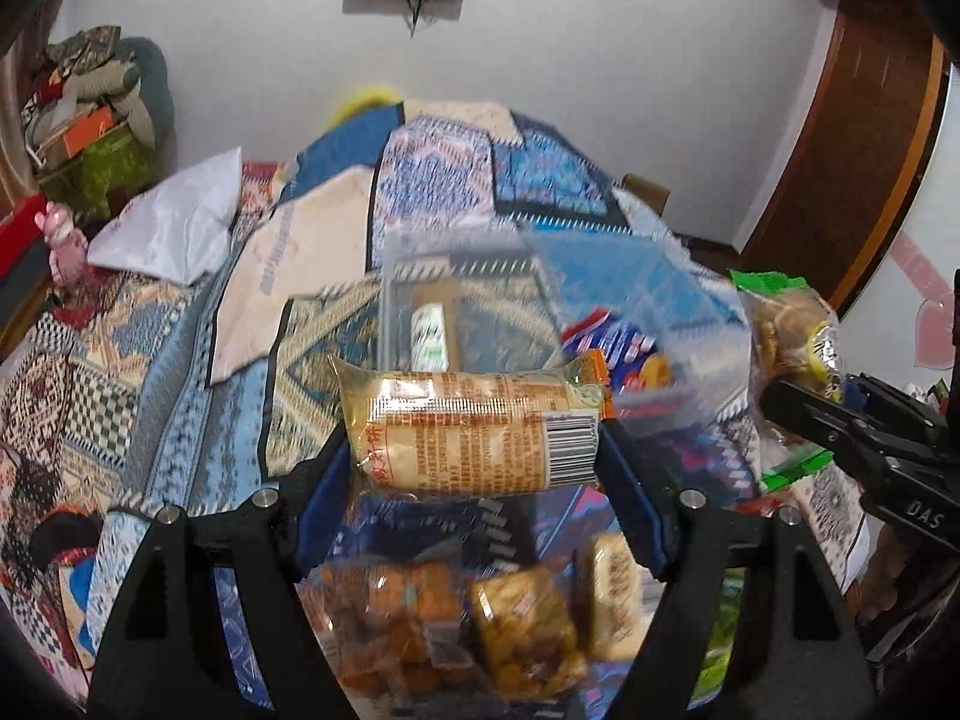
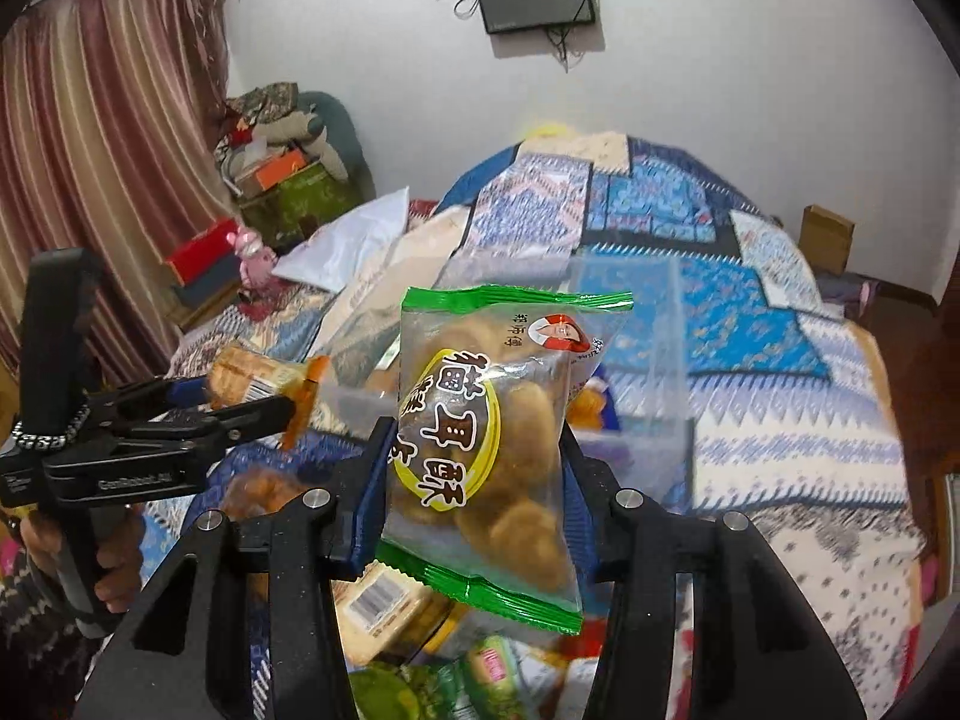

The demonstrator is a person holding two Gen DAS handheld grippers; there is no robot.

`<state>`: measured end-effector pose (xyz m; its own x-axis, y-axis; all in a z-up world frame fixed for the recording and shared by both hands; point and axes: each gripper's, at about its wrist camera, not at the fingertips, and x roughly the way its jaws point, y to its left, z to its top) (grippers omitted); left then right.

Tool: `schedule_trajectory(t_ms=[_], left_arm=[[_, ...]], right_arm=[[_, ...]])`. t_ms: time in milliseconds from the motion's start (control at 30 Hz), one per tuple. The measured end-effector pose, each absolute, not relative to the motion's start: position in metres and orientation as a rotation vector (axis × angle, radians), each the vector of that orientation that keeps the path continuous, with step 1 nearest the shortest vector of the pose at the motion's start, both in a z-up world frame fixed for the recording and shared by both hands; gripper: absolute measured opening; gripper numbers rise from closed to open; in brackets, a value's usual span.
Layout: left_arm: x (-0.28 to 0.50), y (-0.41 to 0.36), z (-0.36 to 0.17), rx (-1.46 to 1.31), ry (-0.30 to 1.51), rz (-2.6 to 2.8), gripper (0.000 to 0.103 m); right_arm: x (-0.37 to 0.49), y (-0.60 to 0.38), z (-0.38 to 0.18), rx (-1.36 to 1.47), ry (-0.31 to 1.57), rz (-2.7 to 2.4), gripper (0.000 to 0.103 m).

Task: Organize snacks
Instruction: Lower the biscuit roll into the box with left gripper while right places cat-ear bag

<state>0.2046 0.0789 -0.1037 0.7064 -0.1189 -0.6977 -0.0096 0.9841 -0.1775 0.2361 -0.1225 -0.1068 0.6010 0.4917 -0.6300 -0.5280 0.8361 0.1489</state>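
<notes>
My left gripper (image 1: 474, 438) is shut on an orange-printed clear biscuit packet (image 1: 474, 426), held crosswise above the bed; it also shows at the left of the right wrist view (image 2: 258, 378). My right gripper (image 2: 474, 438) is shut on a green-edged clear packet of brown pastries (image 2: 486, 450), seen at the right edge of the left wrist view (image 1: 786, 330). A clear plastic box (image 1: 540, 306) lies just beyond both grippers, with a white-green packet (image 1: 429, 333) and blue-red packets (image 1: 612, 348) inside.
More snack packets (image 1: 468, 630) lie under the left gripper, and green ones (image 2: 456, 678) under the right. A patterned blue quilt (image 2: 750, 312) covers the bed. A white pillow (image 1: 174, 228), a pink toy (image 1: 60, 246) and stacked boxes (image 1: 90, 138) sit at the left.
</notes>
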Motion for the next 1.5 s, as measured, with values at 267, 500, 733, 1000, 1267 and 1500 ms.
schedule_trajectory(t_ms=[267,500,733,1000,1267,1500], left_arm=[[0.241,0.068,-0.094,-0.179,0.763,-0.072,0.077],[0.278,0.065,-0.111,-0.182,0.812,-0.058,0.077],[0.301,0.058,-0.136,-0.172,0.882,-0.067,0.077],[0.315,0.054,-0.156,-0.15,0.956,-0.072,0.081],[0.307,0.048,-0.149,-0.121,0.948,-0.081,0.088],[0.294,0.055,-0.121,-0.137,0.876,-0.053,0.096]], right_arm=[[0.26,-0.13,-0.093,-0.048,0.677,0.542,0.045],[0.29,-0.127,-0.103,-0.063,0.708,0.51,0.045],[0.307,-0.123,-0.122,-0.067,0.761,0.498,0.046],[0.309,-0.113,-0.137,-0.118,0.79,0.487,0.053],[0.296,-0.116,-0.12,-0.164,0.727,0.461,0.075],[0.275,-0.133,-0.095,-0.085,0.698,0.504,0.076]])
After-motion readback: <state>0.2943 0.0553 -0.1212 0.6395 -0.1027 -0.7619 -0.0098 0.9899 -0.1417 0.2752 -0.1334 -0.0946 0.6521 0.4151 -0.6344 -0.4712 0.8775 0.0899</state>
